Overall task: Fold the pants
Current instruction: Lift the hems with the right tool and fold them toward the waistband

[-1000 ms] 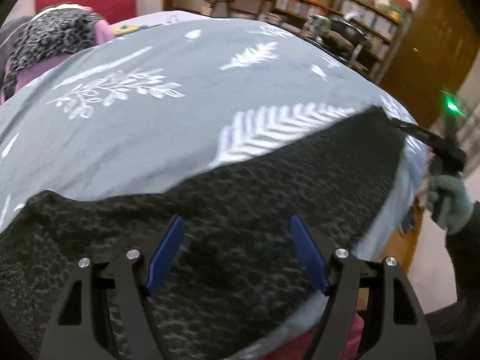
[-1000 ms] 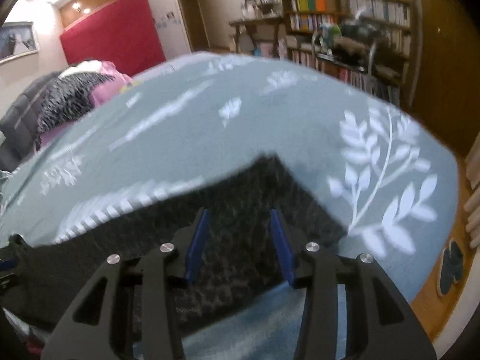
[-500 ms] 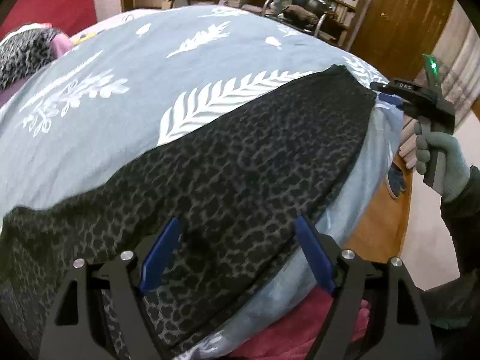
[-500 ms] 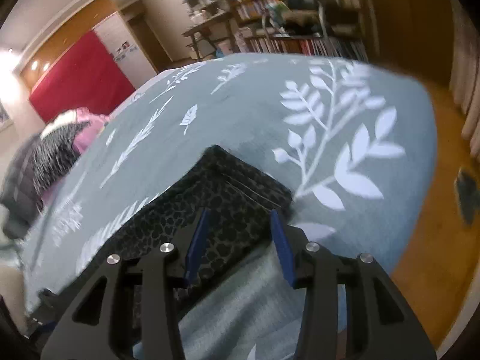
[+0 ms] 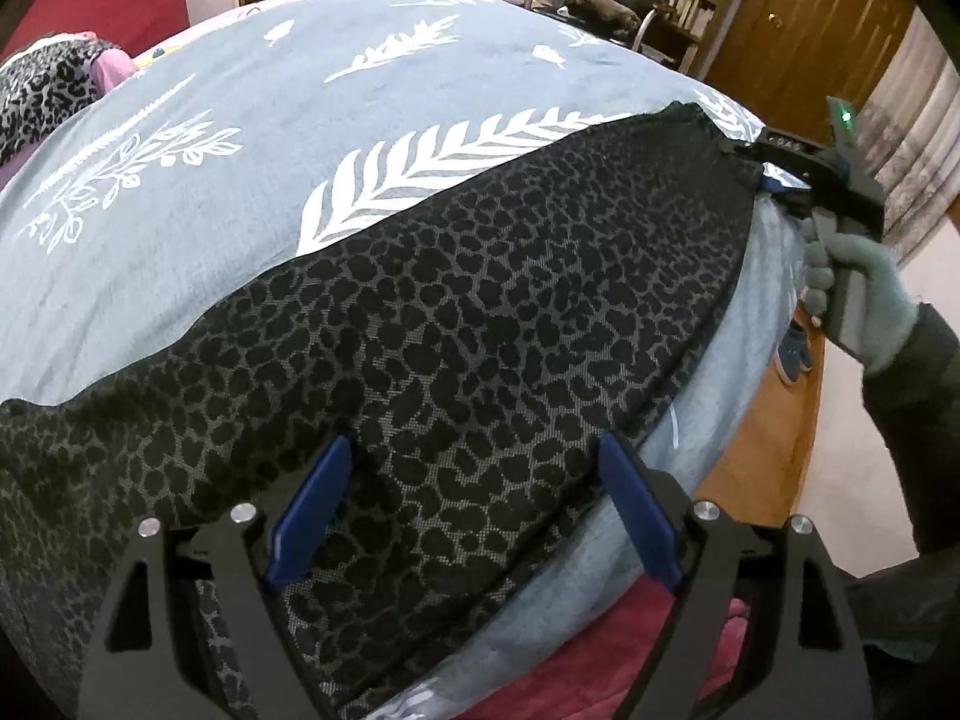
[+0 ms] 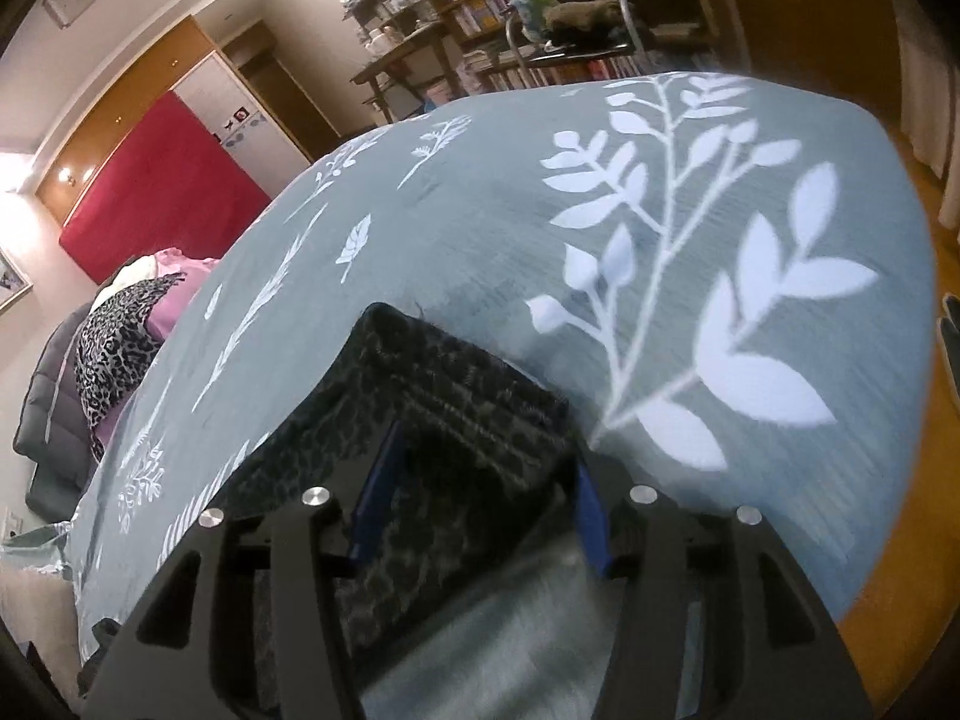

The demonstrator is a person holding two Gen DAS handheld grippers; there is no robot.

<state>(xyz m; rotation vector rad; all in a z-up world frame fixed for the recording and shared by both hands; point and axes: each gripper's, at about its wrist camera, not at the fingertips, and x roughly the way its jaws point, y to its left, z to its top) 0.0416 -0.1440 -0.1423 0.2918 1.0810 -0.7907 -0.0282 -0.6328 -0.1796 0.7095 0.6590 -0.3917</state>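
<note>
Pants [image 5: 510, 324]: one pair, dark leopard print, spread flat along the near edge of the bed, stretching from the left side across to the far right corner.
Bed [image 5: 270, 138]: one, under a grey-blue cover with white leaf prints.
Left gripper [image 5: 474, 510]: jaws wide and just been opening; two blue pads over the pants, cloth beneath them, not pinched.
Right gripper [image 6: 474, 498]: jaws partly apart, just been opening; the pants' folded corner lies between the two pads, which do not press it.
Hand [image 5: 864, 294]: one, gloved, on the right gripper's handle at the bed's right corner.
Clothes pile [image 6: 126, 336]: one, far left end of the bed, leopard and pink pieces.
</note>
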